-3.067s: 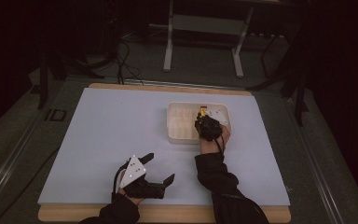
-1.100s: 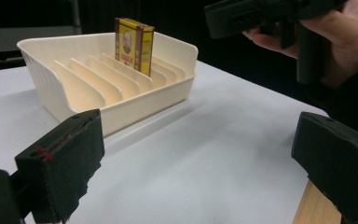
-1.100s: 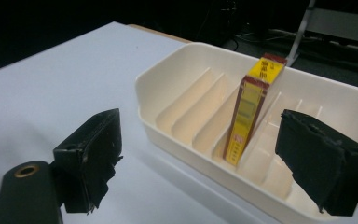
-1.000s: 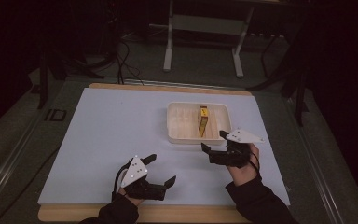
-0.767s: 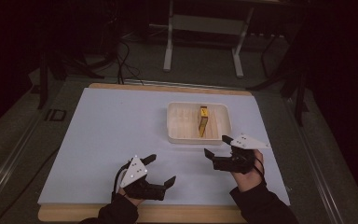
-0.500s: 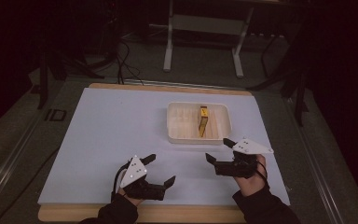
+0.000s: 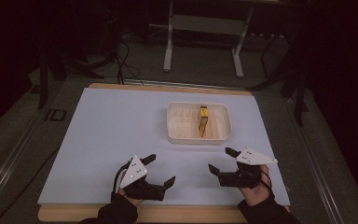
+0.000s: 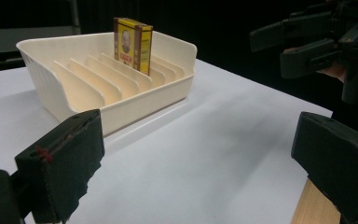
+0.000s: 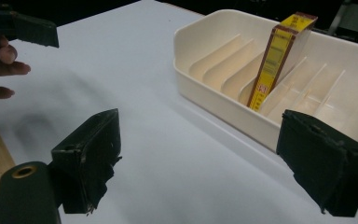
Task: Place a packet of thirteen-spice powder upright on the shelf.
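Note:
A cream slotted tray [image 7: 175,126] [image 8: 121,114] [image 9: 214,100] sits right of centre on the white table top. A yellow box [image 7: 203,121] [image 8: 133,44] [image 9: 279,58] stands upright on edge in one of its slots. My left gripper [image 7: 160,169] [image 8: 191,182] rests open near the front edge, left of the tray, with nothing between its black pads. My right gripper [image 7: 220,160] [image 9: 214,163] is open too, just in front of the tray's right corner, also holding nothing. The two grippers point towards each other.
The white sheet [image 7: 112,130] covers a wooden board whose edge [image 7: 168,214] shows at the front. Beyond the table stand a metal frame [image 7: 203,42] and cables on a dark floor.
My right gripper left the yellow box standing in the tray, drew back toward the front edge and opened. My left gripper stayed still.

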A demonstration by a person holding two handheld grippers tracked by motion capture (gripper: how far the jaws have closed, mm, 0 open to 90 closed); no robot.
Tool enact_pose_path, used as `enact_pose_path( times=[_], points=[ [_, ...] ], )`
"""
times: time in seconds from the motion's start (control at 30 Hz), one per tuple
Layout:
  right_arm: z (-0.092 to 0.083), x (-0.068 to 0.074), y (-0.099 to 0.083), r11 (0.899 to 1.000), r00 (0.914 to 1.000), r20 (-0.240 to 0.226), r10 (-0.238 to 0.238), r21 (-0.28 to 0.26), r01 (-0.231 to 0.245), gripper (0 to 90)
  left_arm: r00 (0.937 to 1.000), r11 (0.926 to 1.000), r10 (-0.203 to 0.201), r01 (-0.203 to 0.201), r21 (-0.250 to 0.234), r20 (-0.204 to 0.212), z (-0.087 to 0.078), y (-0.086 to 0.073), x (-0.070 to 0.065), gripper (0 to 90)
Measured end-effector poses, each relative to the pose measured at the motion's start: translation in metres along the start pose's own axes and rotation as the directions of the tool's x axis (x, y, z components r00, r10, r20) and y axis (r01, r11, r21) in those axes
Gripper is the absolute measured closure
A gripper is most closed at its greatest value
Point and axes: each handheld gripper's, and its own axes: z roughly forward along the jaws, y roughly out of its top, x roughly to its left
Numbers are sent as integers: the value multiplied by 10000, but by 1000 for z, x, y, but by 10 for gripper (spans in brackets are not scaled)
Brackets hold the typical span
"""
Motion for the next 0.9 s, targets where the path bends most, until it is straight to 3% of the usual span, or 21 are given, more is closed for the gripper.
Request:
enact_pose_path(
  times=[0.27, 0.4, 0.63, 0.9],
  points=[
    [-7, 2, -9, 9997, 9997, -234, -10, 234, 16, 139, 10000, 10000, -12, 12, 6, 14, 0, 0, 0, 32],
    [-10, 2, -12, 9995, 9997, -193, -143, 272, 148, 139, 10000, 10000, -2, 2, -1, 15, 0, 0, 0, 32],
    [-21, -4, -19, 9997, 9995, -208, 230, 102, -228, 139, 10000, 10000, 24, -24, 51, 52, 0, -1, -1, 33],
    [-26, -11, -30, 9996, 9998, 42, 215, 187, -216, 141, 9999, 9999, 124, -124, -24, 89, 1, 0, -1, 32]
  ],
)
